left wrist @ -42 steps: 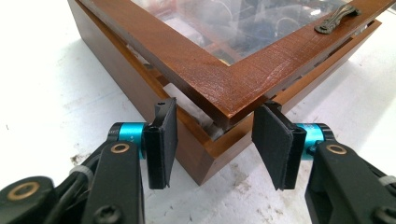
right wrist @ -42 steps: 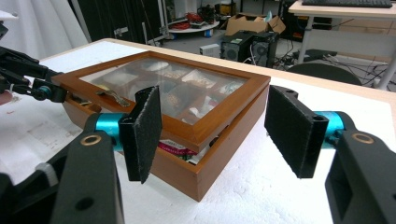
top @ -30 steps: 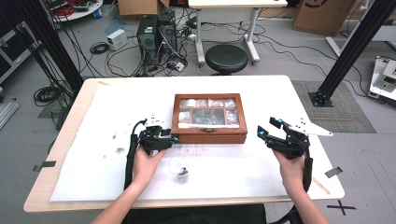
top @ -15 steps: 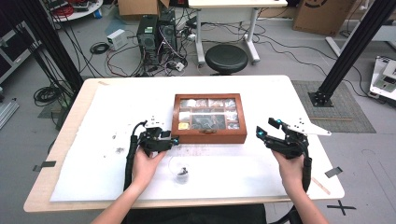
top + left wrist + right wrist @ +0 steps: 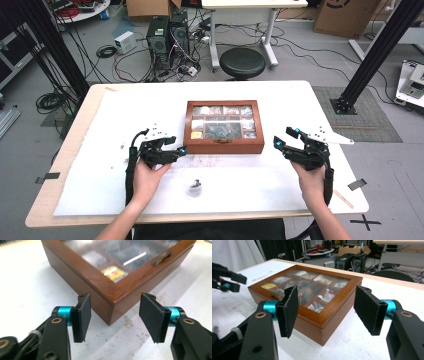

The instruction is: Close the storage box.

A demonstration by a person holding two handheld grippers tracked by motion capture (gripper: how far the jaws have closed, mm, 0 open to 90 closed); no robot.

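A brown wooden box with a glass lid and several compartments sits shut at the table's middle. My left gripper is at its front left corner, and its jaws have just been opening. In the left gripper view, that box corner lies just ahead of my left gripper, and the pads touch nothing. My right gripper stands open off the box's right end. The right gripper view has the right gripper facing the near corner of the box, apart from it.
A small dark item lies on the white sheet in front of the box. A brass latch is on the box's front wall. Behind the table stand a stool and computer towers.
The left gripper's jaws have spread wider, and the hand has shifted a little toward the box corner. The right hand and the box have not moved.
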